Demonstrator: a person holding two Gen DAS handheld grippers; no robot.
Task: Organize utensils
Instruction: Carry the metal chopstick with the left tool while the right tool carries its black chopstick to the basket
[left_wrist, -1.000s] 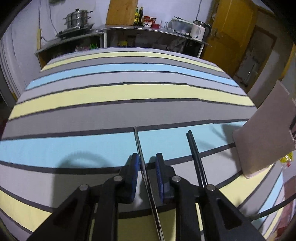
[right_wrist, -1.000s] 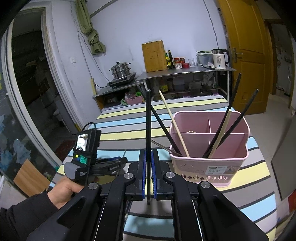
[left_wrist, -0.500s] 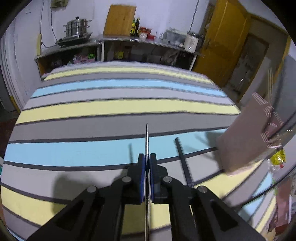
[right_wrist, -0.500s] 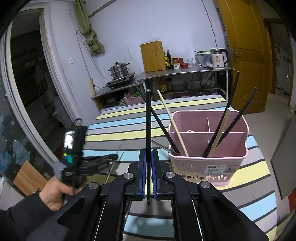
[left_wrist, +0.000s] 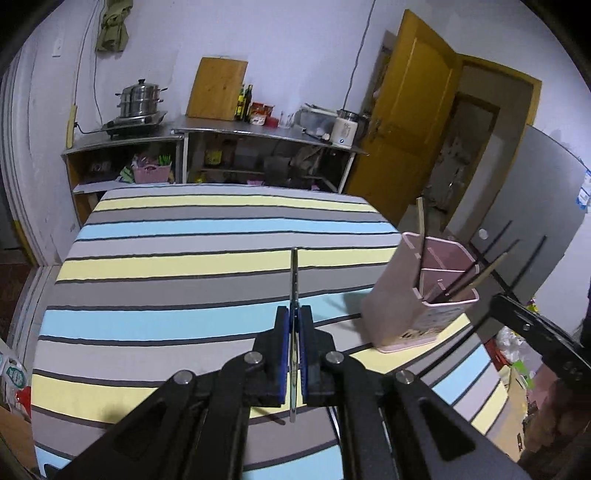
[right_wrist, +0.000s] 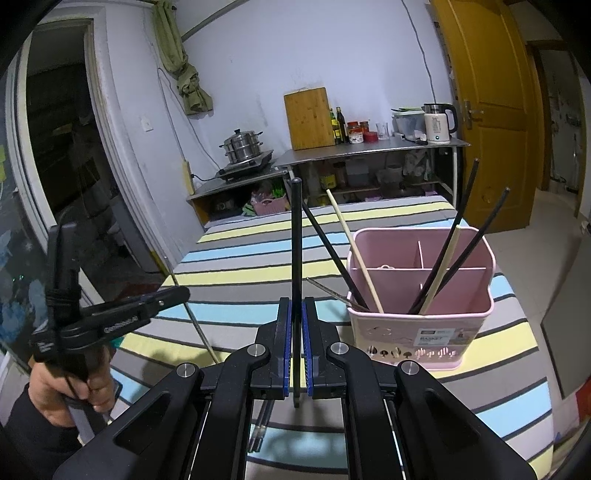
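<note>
Right wrist view shows your right tool (right_wrist: 295, 325) pinching a black chopstick (right_wrist: 296, 243) upright, left of the pink utensil basket (right_wrist: 421, 332) on the striped surface (right_wrist: 240, 258). Only this view shows the basket's dividers, and your left tool (right_wrist: 162, 295) from outside. Left wrist view shows that left tool (left_wrist: 294, 332) pressed onto a thin metal chopstick (left_wrist: 294, 280). Both sticks are gripped near one end; you may pivot them, miss a compartment, or knock the crowded basket.

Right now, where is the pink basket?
The pink basket stands on the striped tablecloth, to the right of the right hand-held gripper. Black and pale chopsticks lean inside it.
</note>
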